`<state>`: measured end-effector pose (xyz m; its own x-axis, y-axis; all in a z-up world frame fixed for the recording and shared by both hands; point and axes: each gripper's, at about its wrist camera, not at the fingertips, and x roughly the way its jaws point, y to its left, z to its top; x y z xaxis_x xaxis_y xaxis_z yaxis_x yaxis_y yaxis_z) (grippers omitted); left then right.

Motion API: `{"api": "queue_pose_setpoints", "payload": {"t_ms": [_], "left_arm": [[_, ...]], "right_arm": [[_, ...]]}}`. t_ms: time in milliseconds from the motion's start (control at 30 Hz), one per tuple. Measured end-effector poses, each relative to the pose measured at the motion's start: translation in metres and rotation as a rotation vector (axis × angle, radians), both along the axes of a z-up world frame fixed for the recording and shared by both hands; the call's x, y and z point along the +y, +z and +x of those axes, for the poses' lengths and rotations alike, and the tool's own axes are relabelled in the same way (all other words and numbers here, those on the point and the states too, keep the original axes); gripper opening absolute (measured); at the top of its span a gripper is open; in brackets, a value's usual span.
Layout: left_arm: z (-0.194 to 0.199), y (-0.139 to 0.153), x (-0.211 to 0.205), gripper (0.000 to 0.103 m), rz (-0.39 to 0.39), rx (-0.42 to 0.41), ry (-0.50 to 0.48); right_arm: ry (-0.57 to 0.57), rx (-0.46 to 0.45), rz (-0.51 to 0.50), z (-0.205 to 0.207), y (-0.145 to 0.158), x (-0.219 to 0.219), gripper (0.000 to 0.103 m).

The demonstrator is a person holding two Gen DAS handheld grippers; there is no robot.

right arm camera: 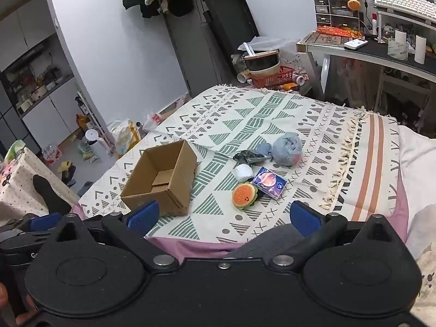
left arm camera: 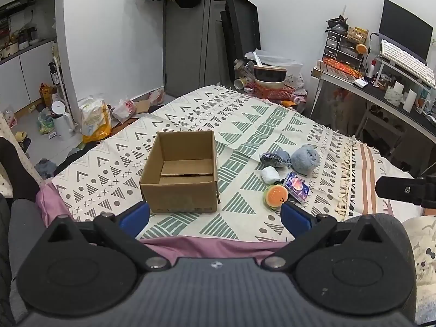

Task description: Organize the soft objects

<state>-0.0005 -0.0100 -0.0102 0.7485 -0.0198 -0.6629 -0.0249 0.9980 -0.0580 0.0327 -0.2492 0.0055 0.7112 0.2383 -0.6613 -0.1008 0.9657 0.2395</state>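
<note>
Soft items, 5 pcs, clustered on patterned blanket [right arm camera: 272,114] on bed, R of box:
- burger plush [right arm camera: 244,195], nearest; touching tissue pack [right arm camera: 269,182]
- white roll [right arm camera: 242,172], just behind burger
- dark grey bundle [right arm camera: 252,156], beside blue-grey ball [right arm camera: 287,148]

Cardboard box [right arm camera: 160,179]: open top, upright, nothing inside; apart from cluster.

Left tool [left arm camera: 215,216]: jaws wide apart, holding nothing, above near bed edge by box.
Right tool [right arm camera: 223,215]: same, fully spread, nothing gripped.
</note>
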Motion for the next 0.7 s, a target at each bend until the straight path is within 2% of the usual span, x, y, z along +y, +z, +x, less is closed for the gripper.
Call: {"api": "queue_pose_setpoints", "payload": {"t_ms": [700], "left_arm": [[-0.0034,0.0029,-0.0106,0.102,0.004,-0.009,-0.014]], "right_arm": [[-0.009,0.004,-0.028,-0.0049,0.0027,-0.006,0.103]]}}
